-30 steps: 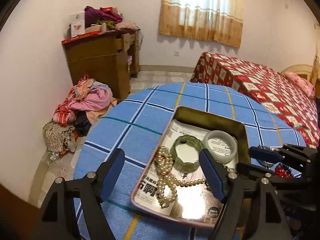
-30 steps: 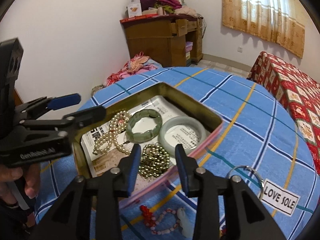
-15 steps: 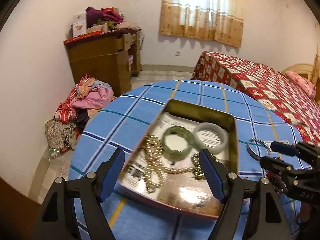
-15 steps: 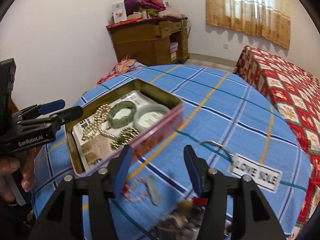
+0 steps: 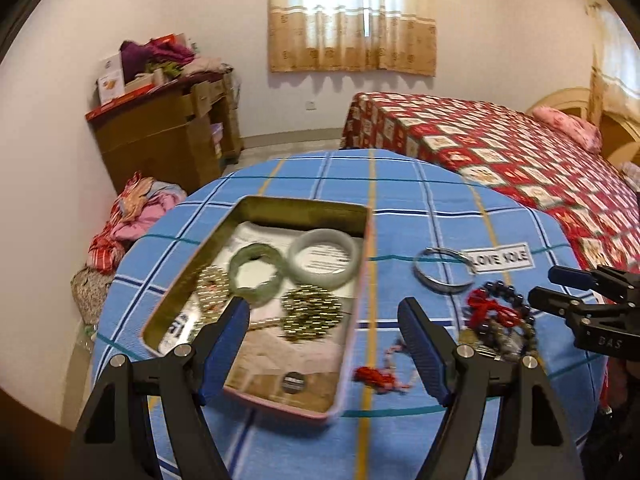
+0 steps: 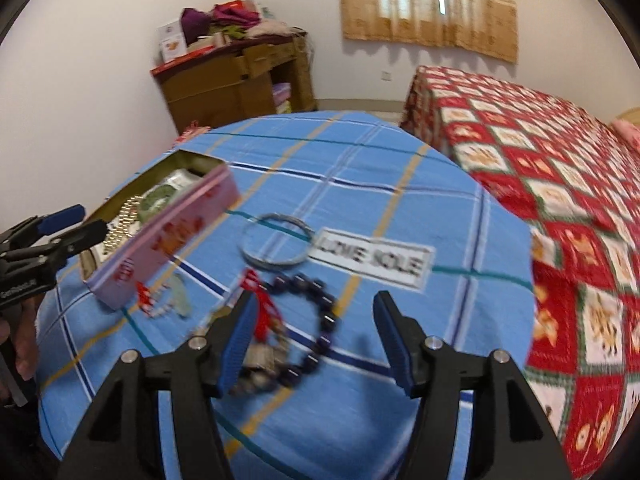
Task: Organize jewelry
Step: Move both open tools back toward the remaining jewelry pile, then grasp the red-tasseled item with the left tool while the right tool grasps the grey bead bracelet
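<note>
An open pink tin point(image 5: 352, 320) point(image 6: 168, 240) sits on the blue checked table. It holds a dark green bangle point(image 5: 256, 272), a pale jade bangle point(image 5: 324, 258), gold beads point(image 5: 312, 312) and pearls point(image 5: 210, 292). Right of the tin lie a silver bangle point(image 5: 442, 274) point(image 6: 276, 245), a dark bead bracelet point(image 6: 316, 332) with red tassel point(image 5: 486, 310), and a red-and-white bracelet point(image 5: 384, 372) point(image 6: 160, 300). My left gripper point(image 5: 324, 344) is open and empty over the tin's near end. My right gripper point(image 6: 312, 340) is open and empty above the dark bead bracelet.
A "LOVE SOLE" label point(image 6: 374, 260) lies on the tablecloth point(image 5: 400, 200) beside the silver bangle. A bed with a red quilt point(image 6: 560, 168) stands right of the table. A wooden desk point(image 5: 168, 136) and a clothes pile point(image 5: 136, 216) stand at the left wall.
Both grippers swung right. The right gripper left the tin, opened wider and now hovers over the loose bracelets. The left view now shows the whole tin and the loose pieces.
</note>
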